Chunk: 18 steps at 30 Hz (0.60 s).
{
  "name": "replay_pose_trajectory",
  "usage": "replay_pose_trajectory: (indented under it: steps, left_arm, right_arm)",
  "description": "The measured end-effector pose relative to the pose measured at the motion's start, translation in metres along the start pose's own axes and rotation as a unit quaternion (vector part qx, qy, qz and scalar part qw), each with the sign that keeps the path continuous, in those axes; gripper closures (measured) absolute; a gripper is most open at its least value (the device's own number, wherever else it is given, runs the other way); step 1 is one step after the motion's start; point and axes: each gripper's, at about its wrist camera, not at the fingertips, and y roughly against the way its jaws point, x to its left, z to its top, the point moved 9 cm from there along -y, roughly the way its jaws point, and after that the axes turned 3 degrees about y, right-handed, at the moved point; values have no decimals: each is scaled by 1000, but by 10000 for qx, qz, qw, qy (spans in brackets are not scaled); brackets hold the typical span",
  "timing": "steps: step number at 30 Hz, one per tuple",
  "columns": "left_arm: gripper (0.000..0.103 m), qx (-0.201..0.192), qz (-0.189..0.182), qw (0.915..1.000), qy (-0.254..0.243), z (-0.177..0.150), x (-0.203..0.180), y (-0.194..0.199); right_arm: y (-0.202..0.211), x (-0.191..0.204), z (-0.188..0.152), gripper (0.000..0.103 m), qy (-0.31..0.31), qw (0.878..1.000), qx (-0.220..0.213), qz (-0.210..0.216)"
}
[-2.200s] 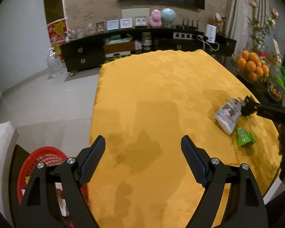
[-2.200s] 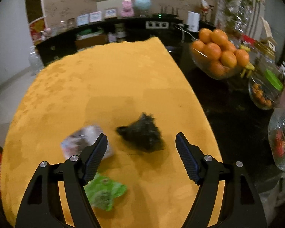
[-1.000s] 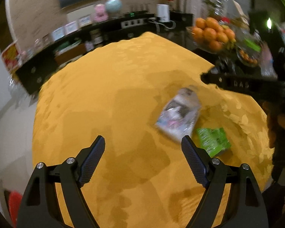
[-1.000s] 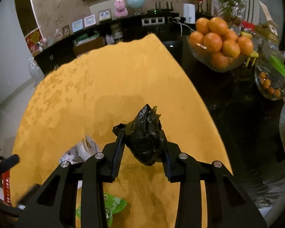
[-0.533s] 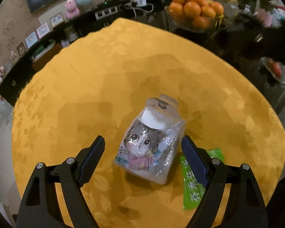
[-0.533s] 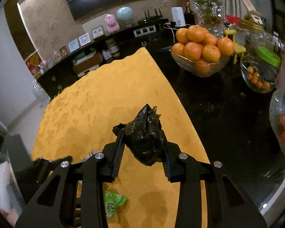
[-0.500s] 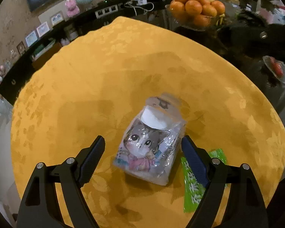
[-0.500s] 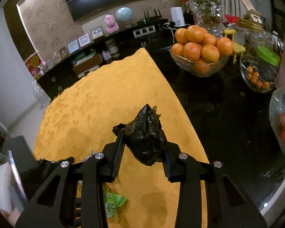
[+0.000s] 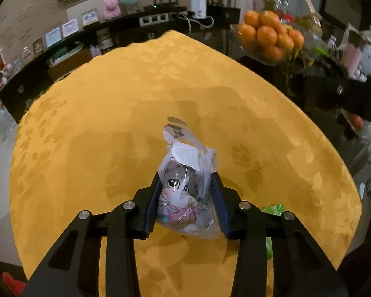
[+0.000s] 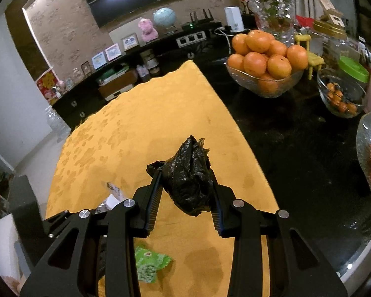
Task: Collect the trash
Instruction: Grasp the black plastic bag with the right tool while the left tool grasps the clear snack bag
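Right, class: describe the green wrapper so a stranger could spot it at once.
Start at the yellow tablecloth and go to its near end. The green wrapper lies flat there, below the right gripper. It is the only green piece and the only one not in a gripper.

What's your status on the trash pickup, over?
Right gripper shut on black bag. Left gripper closing, pads already squeezing cat-print packet. Green wrapper left on yellow cloth. Nothing in the way.
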Motion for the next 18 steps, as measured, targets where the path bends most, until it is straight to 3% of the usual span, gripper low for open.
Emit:
replay_pose_trajectory:
  steps: [12, 18]
  left_arm:
    - [65, -598, 476, 9948, 670, 8, 69, 82]
    - [65, -982, 893, 9852, 1087, -1, 115, 137]
  right_arm:
    - [12, 61, 3, 68, 587, 9977, -211, 251]
    - [22, 101, 3, 68, 943, 9940, -355, 430]
